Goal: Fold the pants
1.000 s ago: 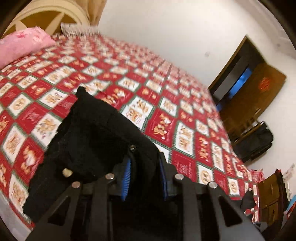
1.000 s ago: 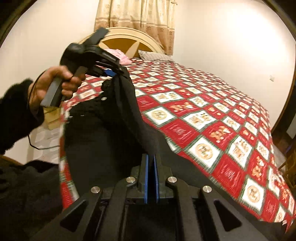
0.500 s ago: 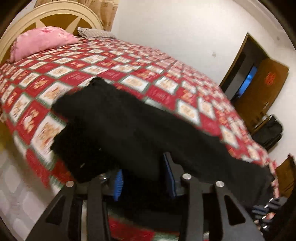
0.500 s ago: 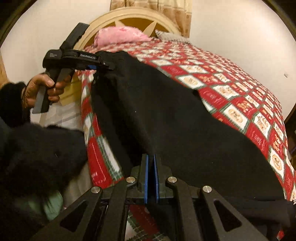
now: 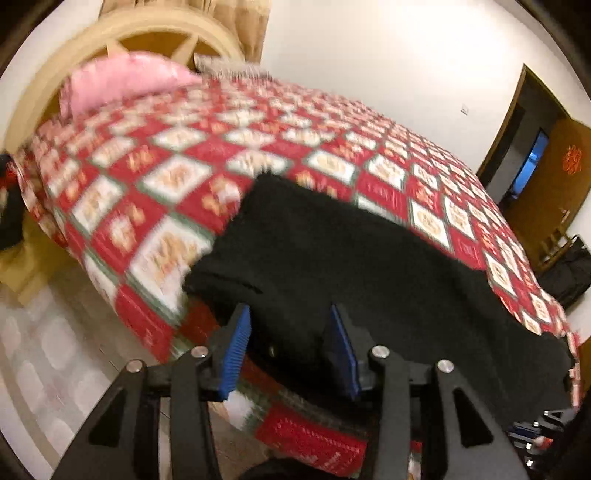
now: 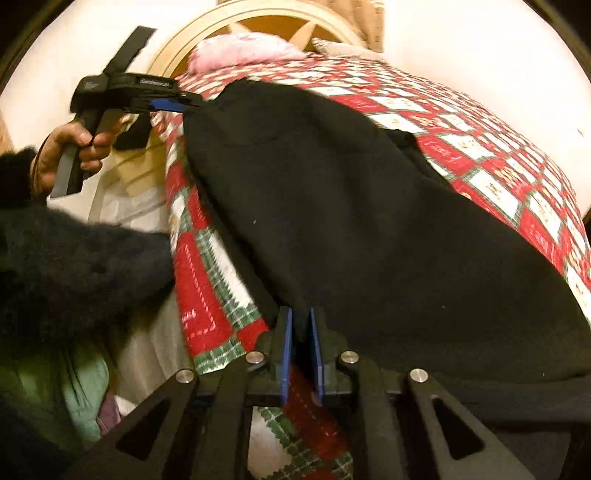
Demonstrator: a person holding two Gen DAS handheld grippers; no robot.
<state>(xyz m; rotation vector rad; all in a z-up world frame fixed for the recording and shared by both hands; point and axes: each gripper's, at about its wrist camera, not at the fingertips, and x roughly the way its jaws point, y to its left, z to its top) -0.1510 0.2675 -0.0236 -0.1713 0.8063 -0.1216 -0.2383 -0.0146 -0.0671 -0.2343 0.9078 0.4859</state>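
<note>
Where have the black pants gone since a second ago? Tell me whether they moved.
Yes. The black pants now lie spread flat along the quilt's near edge, no longer hanging bunched from the left tongs, lower against the headboard.

Pants (image 5: 351,266) cover the near edge of the bed (image 5: 177,173); quilt beyond them toward the pink pillow (image 5: 122,81) lies bare, w/ room to pass. Headboard (image 5: 155,33) blocks past the pillow. Left of the bed, floor (image 5: 48,339) is open. Bag (image 5: 569,273) sits off the bed's far right corner.
</note>
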